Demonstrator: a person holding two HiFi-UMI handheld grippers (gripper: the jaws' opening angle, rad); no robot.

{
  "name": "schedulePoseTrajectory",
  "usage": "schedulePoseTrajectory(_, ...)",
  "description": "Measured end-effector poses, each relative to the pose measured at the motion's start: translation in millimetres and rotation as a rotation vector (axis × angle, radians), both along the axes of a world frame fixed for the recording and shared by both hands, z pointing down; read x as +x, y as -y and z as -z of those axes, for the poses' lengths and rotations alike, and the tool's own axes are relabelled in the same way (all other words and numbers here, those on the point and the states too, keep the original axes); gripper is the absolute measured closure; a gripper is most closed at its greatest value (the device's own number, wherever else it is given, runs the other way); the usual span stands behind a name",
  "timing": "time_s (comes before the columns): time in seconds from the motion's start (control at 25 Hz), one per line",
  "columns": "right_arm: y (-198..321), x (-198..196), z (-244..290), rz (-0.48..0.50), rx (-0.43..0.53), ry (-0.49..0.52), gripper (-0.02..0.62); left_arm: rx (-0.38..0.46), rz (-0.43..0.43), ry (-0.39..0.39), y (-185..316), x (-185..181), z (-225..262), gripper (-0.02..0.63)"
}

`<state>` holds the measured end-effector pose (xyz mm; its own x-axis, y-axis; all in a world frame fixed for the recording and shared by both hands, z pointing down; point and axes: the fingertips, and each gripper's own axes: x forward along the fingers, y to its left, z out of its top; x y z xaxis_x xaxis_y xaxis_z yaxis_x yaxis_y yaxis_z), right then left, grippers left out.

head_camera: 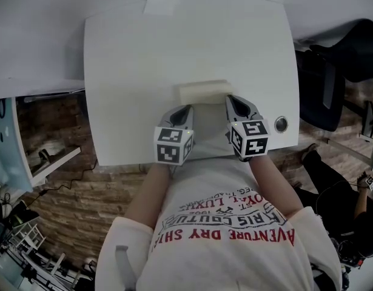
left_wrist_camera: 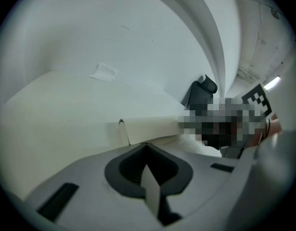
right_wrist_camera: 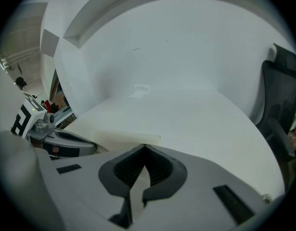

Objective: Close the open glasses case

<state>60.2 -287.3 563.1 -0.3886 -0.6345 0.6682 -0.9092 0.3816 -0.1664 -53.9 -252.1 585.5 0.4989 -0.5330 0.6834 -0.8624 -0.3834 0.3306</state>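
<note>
A cream glasses case [head_camera: 202, 93] lies as a low block on the white table [head_camera: 131, 71], near its front edge. From above it looks flat and closed; I see no gap along its lid. My left gripper [head_camera: 187, 109] sits just in front of the case's left end, its jaws shut and empty. My right gripper [head_camera: 230, 100] rests at the case's right end, also shut on nothing. The left gripper view shows the case [left_wrist_camera: 150, 127] right beyond the closed tips of the left gripper [left_wrist_camera: 147, 146]. The right gripper view shows the case [right_wrist_camera: 121, 137] just past the right gripper [right_wrist_camera: 145, 147].
A black office chair [head_camera: 335, 71] stands to the table's right. A round cable hole [head_camera: 281, 124] is in the table's front right corner. A strip of tape [head_camera: 162, 2] lies at the far edge. A white shelf [head_camera: 47, 162] stands on the brick-patterned floor at left.
</note>
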Motion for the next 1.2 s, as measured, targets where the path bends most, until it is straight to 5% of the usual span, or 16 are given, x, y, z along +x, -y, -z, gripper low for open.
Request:
schedulePoseTrajectory(0.2, -0.5, 0.1, -7.8, -0.013, -0.008, -0.003, 0.583, 0.016, -0.091, 0.075, -6.7, 7.0, -8.3, 0.601)
schedulePoseTrajectory(0.6, -1.2, -3.8, 12.9, -0.006, 0.033, 0.009, 0.583, 0.031, -0.007, 0.006, -0.4, -4.8, 11.6, 0.601)
schedulePoseTrajectory(1.2, 12.9, -30.0, 158.7, 0.068, 0.34, 0.134, 0.583, 0.423, 0.057, -0.086, 45.4, -13.0, 175.5, 0.601)
